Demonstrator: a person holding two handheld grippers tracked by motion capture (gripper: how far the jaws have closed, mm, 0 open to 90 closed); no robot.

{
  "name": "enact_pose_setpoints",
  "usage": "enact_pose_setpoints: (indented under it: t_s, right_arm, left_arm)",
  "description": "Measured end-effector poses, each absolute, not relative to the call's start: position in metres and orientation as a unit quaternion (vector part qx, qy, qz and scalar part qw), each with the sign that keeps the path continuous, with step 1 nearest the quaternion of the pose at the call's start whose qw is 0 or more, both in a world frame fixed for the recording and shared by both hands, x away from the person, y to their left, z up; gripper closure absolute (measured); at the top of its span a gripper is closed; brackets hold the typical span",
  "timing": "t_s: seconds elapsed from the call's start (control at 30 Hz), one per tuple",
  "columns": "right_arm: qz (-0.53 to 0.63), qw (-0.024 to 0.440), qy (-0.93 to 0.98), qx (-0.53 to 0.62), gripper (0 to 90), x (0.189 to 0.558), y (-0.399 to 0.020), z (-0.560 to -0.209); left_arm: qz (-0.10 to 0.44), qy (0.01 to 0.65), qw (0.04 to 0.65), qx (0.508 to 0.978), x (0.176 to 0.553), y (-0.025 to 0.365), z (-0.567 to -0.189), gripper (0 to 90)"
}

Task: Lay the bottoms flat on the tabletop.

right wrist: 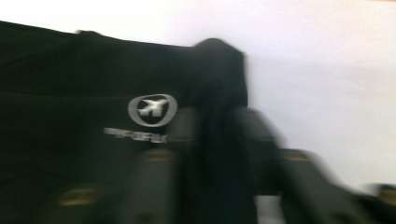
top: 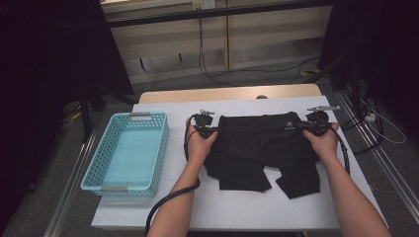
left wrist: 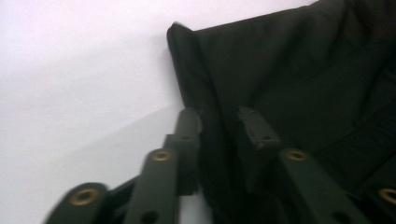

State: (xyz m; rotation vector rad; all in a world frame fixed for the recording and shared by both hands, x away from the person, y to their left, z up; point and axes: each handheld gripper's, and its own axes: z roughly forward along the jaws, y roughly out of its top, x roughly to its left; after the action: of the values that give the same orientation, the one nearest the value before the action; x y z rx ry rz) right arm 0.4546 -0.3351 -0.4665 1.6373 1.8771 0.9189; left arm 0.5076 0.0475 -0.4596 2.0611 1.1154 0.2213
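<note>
A pair of black shorts point(top: 267, 148) lies flat on the white table cover point(top: 237, 210), waistband away from me and legs toward me. My left gripper point(top: 213, 129) is at the waistband's left corner, and in the left gripper view its jaws point(left wrist: 218, 123) stand on either side of the folded edge of the shorts point(left wrist: 289, 70), pinching it. My right gripper point(top: 302, 126) is at the waistband's right corner. In the blurred right gripper view its jaws point(right wrist: 217, 126) close on the edge of the shorts point(right wrist: 70, 70), beside a white aeroplane logo point(right wrist: 152, 109).
A light blue plastic basket point(top: 95, 160) with nothing in it stands at the table's left side. A bare wooden strip point(top: 227, 93) runs along the far edge. Black cables point(top: 168, 202) trail from both grippers along my forearms. Dark stands and floor cables flank the table.
</note>
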Motion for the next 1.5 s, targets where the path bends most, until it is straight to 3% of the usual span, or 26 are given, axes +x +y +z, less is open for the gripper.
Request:
enact_pose_setpoints:
  t_s: [0.07,0.13,0.47,1.03,1.4,1.5]
  right_arm:
    - [0.339,0.236,0.692,0.592,84.1,0.454,-0.333,-0.466]
    - [0.346,0.233,0.686,0.596,84.8,0.453,-0.333,-0.463]
    - [0.393,0.245,0.675,0.575,85.4,0.438,-0.336,-0.432]
    - [0.406,0.256,0.677,0.559,86.0,0.431,-0.331,-0.42]
    - [0.405,0.259,0.67,0.566,86.1,0.468,-0.329,-0.398]
    - [0.404,0.302,0.654,0.564,85.2,0.492,-0.327,-0.377]
  left_arm:
    - [0.074,0.436,0.386,0.809,0.506,0.047,-0.459,83.0]
    - [0.082,0.431,0.393,0.808,0.504,0.047,-0.456,85.5]
    - [0.083,0.416,0.422,0.801,0.497,0.063,-0.431,86.4]
    - [0.09,0.414,0.438,0.793,0.497,0.077,-0.407,86.6]
    - [0.082,0.42,0.434,0.793,0.536,0.077,-0.393,86.8]
    - [0.097,0.417,0.46,0.778,0.567,0.072,-0.373,86.4]
